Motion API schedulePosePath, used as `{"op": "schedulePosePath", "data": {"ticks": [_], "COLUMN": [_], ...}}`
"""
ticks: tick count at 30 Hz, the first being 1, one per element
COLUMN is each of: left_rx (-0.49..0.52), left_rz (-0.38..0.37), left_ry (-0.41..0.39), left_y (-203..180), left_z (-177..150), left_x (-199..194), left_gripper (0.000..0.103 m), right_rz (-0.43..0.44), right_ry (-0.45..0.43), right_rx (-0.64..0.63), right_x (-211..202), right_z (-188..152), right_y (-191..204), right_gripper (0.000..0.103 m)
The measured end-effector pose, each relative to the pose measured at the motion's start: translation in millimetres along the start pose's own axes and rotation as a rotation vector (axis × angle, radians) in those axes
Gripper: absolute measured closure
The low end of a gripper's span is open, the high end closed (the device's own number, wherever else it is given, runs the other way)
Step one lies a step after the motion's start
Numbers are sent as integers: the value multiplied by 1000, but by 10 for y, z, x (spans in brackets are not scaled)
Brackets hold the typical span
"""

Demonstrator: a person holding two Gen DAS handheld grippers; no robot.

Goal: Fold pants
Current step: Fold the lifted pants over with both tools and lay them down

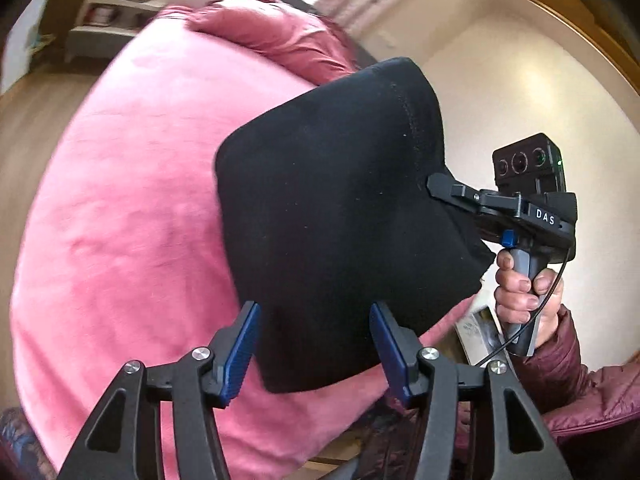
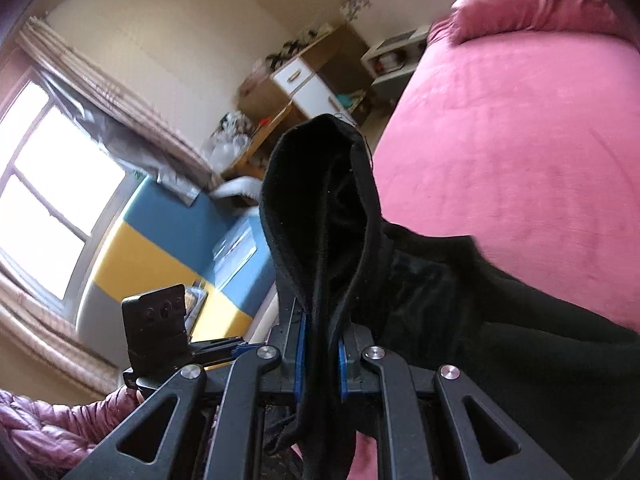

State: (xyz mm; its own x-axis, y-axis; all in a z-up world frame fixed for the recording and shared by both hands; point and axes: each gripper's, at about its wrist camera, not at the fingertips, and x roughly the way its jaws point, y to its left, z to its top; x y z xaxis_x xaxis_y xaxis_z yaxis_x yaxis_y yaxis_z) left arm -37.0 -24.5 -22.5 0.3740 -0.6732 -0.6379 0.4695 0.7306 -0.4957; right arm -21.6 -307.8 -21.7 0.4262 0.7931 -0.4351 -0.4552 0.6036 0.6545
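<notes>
The black pants (image 1: 332,208) hang in the air above a pink bed (image 1: 120,220). In the left wrist view my left gripper (image 1: 314,344) is open, its blue pads (image 1: 240,356) standing wide apart just in front of the lower edge of the cloth, not touching it that I can tell. My right gripper (image 1: 440,184) grips the cloth's right edge and holds it up. In the right wrist view the right gripper (image 2: 322,356) is shut on a bunched fold of the pants (image 2: 320,208), which drape to the right over the bed (image 2: 520,140).
A pink pillow (image 1: 276,36) lies at the bed's head. White and wooden cabinets (image 2: 304,80) stand by the far wall, with a window (image 2: 52,184) and a blue and yellow panel (image 2: 160,240) at left. The left gripper's body (image 2: 156,328) shows low left.
</notes>
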Motion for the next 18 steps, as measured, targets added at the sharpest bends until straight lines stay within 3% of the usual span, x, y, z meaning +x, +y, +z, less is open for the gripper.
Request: {"op": "schedulePosePath", "data": {"ticks": [7, 13, 18], "left_rx": [109, 172, 194], "left_rz": [-83, -104, -106], "left_ry": [118, 210, 274], "left_y": [-303, -533, -662], "left_z": [45, 15, -28], "left_x": [469, 796, 1025], "left_gripper": [46, 46, 46], "right_rz": [-107, -232, -317], "right_ry": [-72, -104, -92], "right_rx": [106, 267, 370], "right_x": [-652, -1056, -1159], "right_z": [-269, -621, -879], "right_y": [-383, -942, -1415], "right_gripper": [91, 91, 91]}}
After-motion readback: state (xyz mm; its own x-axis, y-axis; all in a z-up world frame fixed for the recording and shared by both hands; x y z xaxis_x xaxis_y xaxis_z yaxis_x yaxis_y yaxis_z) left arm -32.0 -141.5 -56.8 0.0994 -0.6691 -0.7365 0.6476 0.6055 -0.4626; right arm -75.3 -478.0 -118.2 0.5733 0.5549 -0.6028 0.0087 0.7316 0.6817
